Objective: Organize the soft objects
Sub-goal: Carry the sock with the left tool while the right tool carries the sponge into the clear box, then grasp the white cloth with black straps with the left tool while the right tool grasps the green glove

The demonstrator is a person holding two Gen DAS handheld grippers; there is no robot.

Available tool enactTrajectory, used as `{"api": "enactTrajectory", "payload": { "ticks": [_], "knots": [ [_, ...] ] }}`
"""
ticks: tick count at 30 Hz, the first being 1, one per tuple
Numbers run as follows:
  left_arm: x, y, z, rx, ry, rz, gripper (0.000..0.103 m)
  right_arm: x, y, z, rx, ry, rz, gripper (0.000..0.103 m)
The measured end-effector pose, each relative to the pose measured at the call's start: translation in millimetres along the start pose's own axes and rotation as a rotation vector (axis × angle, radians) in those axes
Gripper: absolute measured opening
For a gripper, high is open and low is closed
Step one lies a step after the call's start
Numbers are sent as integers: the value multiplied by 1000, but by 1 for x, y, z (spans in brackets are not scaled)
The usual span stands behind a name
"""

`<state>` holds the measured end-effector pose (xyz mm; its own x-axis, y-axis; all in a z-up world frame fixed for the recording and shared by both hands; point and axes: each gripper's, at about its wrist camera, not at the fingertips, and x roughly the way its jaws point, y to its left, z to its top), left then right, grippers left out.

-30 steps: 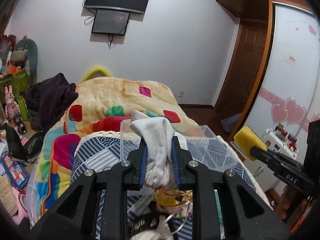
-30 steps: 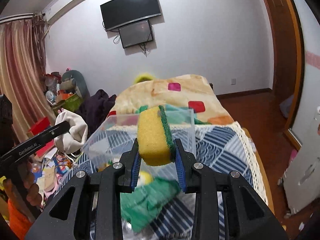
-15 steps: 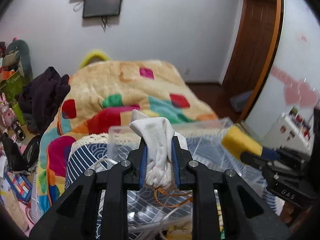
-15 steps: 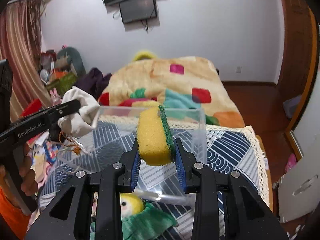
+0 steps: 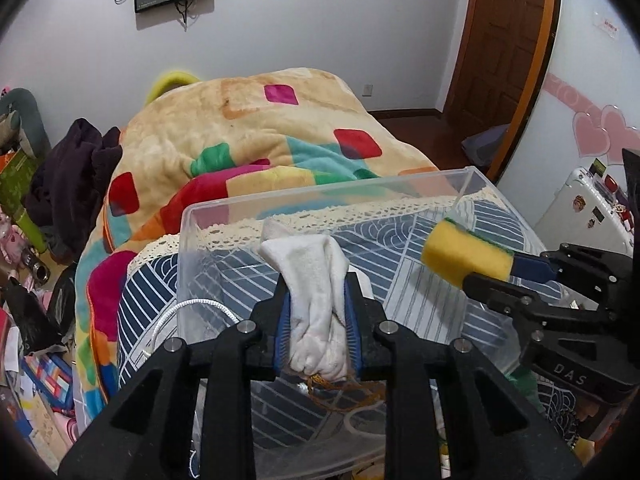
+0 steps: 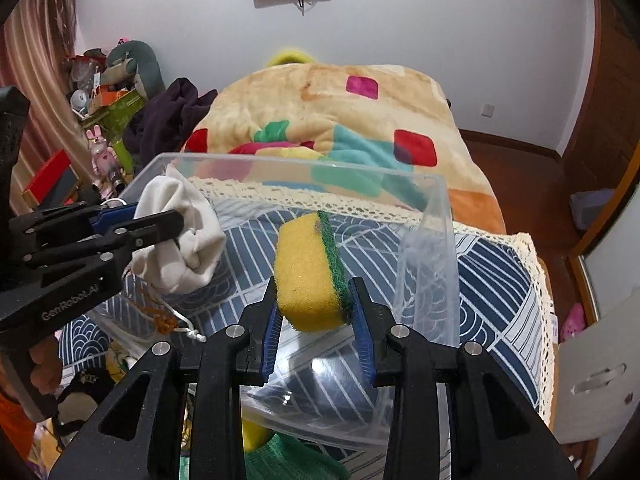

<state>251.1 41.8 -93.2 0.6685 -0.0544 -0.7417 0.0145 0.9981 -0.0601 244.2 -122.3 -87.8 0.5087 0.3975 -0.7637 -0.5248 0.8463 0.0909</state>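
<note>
My left gripper (image 5: 317,312) is shut on a white cloth pouch (image 5: 314,304) with orange cord hanging below; it also shows in the right wrist view (image 6: 176,240). My right gripper (image 6: 316,300) is shut on a yellow sponge with a green scouring side (image 6: 312,268), which also shows in the left wrist view (image 5: 464,256). Both hold their objects over the open top of a clear plastic bin (image 5: 280,204), whose far rim also shows in the right wrist view (image 6: 304,162). The bin stands on a blue and white patterned cloth (image 6: 496,280).
A bright patchwork blanket (image 5: 248,120) covers the bed behind the bin. A green cloth and a yellow toy (image 6: 280,456) lie in front of the bin. Clutter and dark clothes (image 5: 68,172) fill the left side. A wooden door (image 5: 504,40) stands at the right.
Both grippers have moved forward and down, from in front of the bin to over its open top, each still holding its object. The cameras tilt lower; the bin looks larger.
</note>
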Motion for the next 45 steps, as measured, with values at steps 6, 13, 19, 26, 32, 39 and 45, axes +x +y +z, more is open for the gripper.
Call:
{"api": "enactTrajectory", "payload": {
  "ticks": [6, 13, 19, 26, 32, 39, 45],
  "knots": [
    [-14, 2, 1, -12, -37, -13, 51, -6, 3, -2, -17, -10, -12, 52],
    [-61, 7, -5, -24, -148, 7, 86, -34, 6, -2, -36, -94, -15, 64],
    [-93, 14, -29, -40, -190, 6, 98, -75, 11, -17, -33, -232, -31, 83],
    [-95, 13, -73, -13, -130, 21, 98, -90, 22, -41, -37, -234, 10, 84],
    [-90, 9, -111, -3, -57, 22, 98, -87, 34, -67, -59, -226, -34, 84],
    [-88, 0, -142, -3, 8, -21, 98, -76, 37, -87, -19, -169, 11, 84],
    [-81, -22, -162, 66, 48, -4, 99, -62, 34, -95, 33, -106, 60, 84]
  ]
}}
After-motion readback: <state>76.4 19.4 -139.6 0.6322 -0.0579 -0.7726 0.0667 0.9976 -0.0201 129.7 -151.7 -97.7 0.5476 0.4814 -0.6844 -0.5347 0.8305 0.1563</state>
